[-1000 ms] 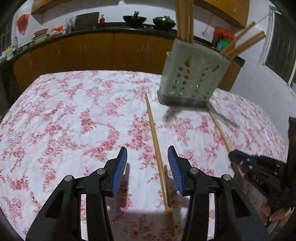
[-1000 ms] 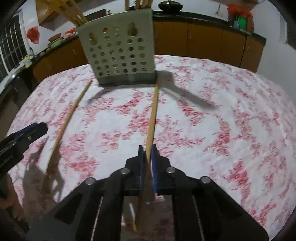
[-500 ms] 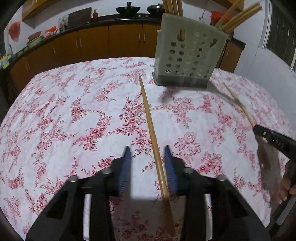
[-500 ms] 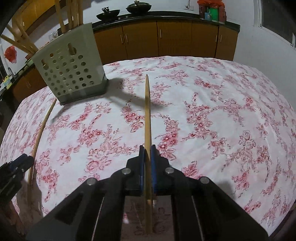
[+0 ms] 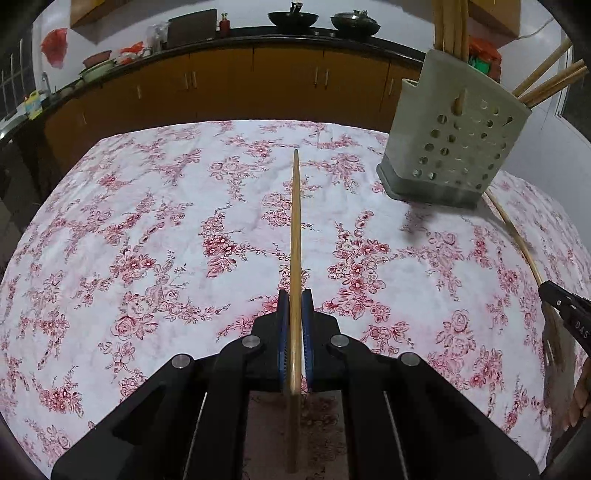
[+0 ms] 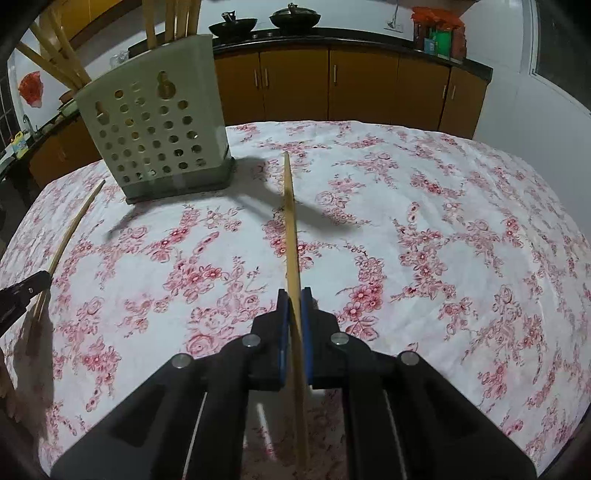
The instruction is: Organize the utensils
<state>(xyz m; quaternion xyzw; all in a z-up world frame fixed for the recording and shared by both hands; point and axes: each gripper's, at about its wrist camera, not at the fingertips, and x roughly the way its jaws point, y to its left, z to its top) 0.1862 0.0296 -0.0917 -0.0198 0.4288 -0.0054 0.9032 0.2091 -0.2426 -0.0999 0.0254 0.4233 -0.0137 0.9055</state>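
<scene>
Left tool (image 5: 294, 306): blue pads clenching one wooden chopstick (image 5: 295, 229), the stick running straight forward from between the pads, its far tip pointing toward the far edge of the tabletop (image 5: 147, 221) and its near end passing back under the tool body. Right tool (image 6: 294, 304): likewise gripping a second chopstick (image 6: 290, 221) between its blue pads, the stick extending forward and leaning slightly to the left at its tip, casting a dark shadow on the cloth ahead. In the left wrist view the right tool is showing at the far right edge as a black jaw with its chopstick curving up toward the holder; in the right wrist view the left tool is appearing at the left edge in the same manner. Utensil holder (image 6: 155, 129): pale grey-green, perforated with round holes, standing upright on the tabletop ahead and to the left of the right tool, ahead and to the right of the left tool; several more chopsticks (image 6: 173, 18) are standing in it, some leaning outward at one corner. Tabletop covering: white cloth printed with red flowers. Background: brown kitchen cabinets (image 5: 221, 85) under a dark counter, two dark pans (image 5: 293, 16) sitting on top.
</scene>
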